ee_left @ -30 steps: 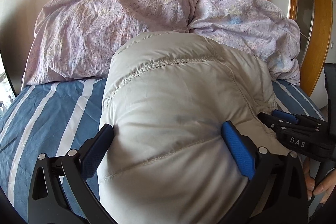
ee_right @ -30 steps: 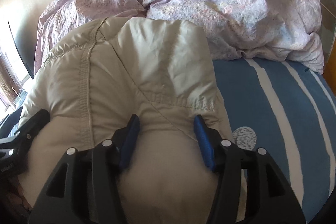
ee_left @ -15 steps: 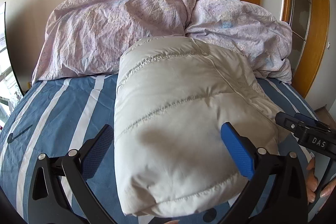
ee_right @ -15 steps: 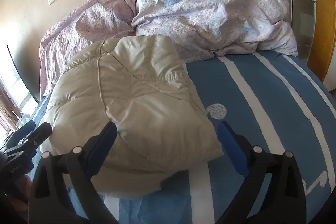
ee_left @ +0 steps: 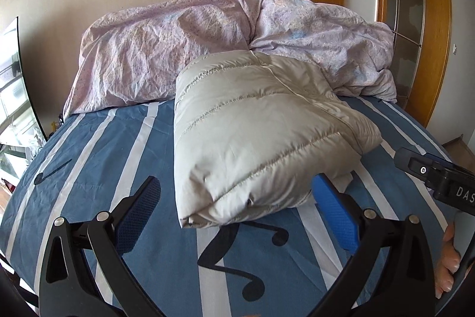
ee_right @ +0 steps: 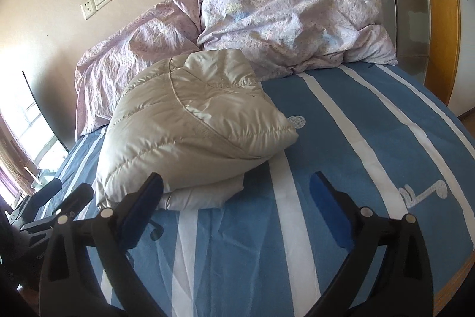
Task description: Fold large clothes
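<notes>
I am looking over a bed (ee_left: 89,189) in blue striped sheets with a crumpled lilac duvet (ee_left: 184,49) piled along its head edge, and the folded puffy jacket (ee_left: 252,132) is lying as a thick bundle in the middle of the bed, its far end touching the duvet. Both jaws are standing released and holding nothing, the left gripper (ee_left: 237,216) hovering just short of the bundle's near edge and the right gripper (ee_right: 237,207) beside its near corner, so I am judging the folding finished or nearly so, and the next move is calling only for a tidying press or lifting it away. The sleeves and whatever is tucked beneath are hidden, and my right hand (ee_left: 448,266) is being cut off at the frame's edge.
</notes>
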{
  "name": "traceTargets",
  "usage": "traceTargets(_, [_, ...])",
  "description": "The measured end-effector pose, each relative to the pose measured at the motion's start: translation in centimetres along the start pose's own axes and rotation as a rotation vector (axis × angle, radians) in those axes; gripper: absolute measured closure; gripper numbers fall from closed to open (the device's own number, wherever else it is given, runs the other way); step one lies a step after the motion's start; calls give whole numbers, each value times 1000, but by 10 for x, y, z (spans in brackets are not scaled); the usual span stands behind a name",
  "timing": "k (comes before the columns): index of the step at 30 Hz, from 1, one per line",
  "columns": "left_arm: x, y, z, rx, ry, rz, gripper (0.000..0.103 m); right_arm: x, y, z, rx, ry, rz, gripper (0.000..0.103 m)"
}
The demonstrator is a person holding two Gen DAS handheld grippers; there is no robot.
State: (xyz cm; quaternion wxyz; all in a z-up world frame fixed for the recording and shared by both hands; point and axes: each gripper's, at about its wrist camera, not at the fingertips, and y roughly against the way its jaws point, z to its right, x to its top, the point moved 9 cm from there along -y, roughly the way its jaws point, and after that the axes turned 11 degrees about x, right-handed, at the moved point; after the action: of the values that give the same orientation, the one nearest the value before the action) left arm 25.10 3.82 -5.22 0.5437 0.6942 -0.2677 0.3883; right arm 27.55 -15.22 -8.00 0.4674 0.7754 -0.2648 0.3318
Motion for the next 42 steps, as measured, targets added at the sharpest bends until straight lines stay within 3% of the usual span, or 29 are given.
traceTargets(14, [-41,32,-18,-2,64,-56,1,-39,41,-20,-31,54,12,4])
traceTargets(22, [-46,45,-16,-35,67,-88,1,-45,59,-27,14,42,13,4])
traceTargets(36, [-44,51,4,-123,85,-118,1,-45,77,-7,-7,-7,39,4])
traceTargets(42, [-42,53,3,-112,87,-109,1,-45,77,-9,3,-7,38,4])
